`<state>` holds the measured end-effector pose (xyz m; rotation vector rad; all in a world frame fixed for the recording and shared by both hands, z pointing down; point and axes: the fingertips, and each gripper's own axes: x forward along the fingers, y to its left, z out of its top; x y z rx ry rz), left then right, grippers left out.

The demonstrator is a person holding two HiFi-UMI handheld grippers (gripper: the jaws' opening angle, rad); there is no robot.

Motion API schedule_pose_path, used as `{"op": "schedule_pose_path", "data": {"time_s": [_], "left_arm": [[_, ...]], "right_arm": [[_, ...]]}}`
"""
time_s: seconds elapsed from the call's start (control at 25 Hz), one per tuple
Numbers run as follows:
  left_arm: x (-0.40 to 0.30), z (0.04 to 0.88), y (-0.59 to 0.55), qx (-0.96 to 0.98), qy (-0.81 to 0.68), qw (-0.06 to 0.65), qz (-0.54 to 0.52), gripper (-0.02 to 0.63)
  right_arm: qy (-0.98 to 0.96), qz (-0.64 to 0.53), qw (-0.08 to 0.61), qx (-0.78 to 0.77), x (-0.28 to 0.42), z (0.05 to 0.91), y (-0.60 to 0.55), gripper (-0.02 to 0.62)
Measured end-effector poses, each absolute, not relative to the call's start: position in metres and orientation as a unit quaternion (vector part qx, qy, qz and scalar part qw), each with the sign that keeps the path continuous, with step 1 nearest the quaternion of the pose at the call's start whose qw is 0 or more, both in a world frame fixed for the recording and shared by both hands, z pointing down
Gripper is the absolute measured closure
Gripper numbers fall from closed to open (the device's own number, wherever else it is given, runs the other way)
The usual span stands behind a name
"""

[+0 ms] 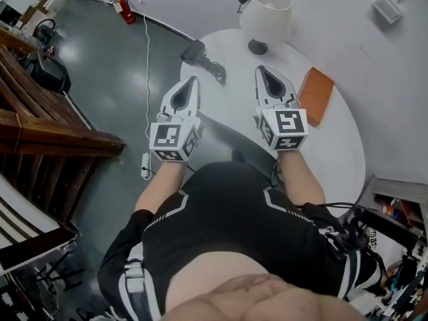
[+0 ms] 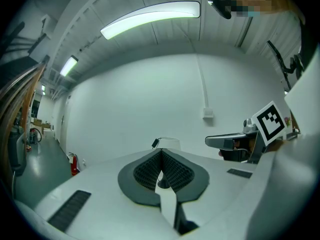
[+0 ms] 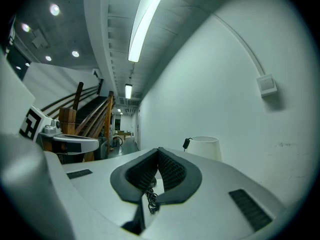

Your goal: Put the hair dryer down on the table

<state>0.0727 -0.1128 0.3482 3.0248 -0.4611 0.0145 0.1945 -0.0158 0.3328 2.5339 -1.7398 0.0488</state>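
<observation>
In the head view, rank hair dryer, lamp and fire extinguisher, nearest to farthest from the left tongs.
1. Hair dryer, just ahead of the left tongs, on the table.
2. Lamp, far table side, rightward.
3. Fire extinguisher, off the table, far left.

Person in black sportswear, a white gripper in each hand
The black garment [image 1: 227, 212] has white piping. The left gripper [image 1: 193, 80] and right gripper [image 1: 261, 69] have dark ribbed jaws and black-and-white marker cubes [image 1: 172, 141].

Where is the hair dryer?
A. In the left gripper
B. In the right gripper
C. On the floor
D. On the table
D: the hair dryer lies on the table, left of the lamp.
</observation>
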Motion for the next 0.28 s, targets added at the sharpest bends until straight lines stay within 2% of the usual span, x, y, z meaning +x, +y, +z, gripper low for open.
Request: {"op": "schedule_pose_path", "data": {"time_s": [0.28], "left_arm": [[0.0685,0.3552,-0.1218,0.987,-0.156,0.043,0.012,0.575]], "right_arm": [[-0.568,0.017,0.027,0.822,0.191,0.3314,-0.0257,0.566]]}}
